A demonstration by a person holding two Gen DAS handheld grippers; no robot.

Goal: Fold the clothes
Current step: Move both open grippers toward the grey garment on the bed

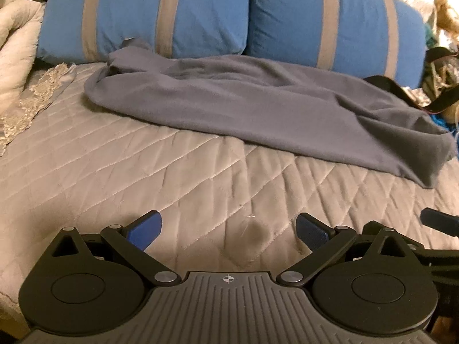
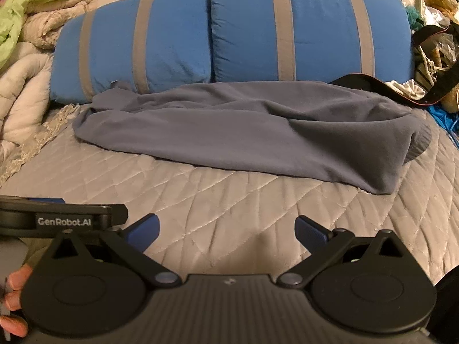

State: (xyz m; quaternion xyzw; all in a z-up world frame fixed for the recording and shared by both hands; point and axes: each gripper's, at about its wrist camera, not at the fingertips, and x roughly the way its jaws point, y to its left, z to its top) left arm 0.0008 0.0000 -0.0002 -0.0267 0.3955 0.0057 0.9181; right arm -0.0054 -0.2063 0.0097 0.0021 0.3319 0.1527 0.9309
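left wrist view: low over the quilted bedspread [image 1: 143,172], faces the blue striped pillows [image 1: 235,14] — near, slightly left
right wrist view: same height, faces the pillows [image 2: 229,34] head-on, just right of the other
shared: pillows, grey garment [image 1: 258,109] before them, bedspread — near-full overlap

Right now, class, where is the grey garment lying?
In both views the grey garment lies crumpled across the quilted bedspread, against the blue striped pillows, beyond both open claws.

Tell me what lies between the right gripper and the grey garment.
Only bare quilted bedspread lies between the open right gripper and the grey garment, as the right wrist view shows.
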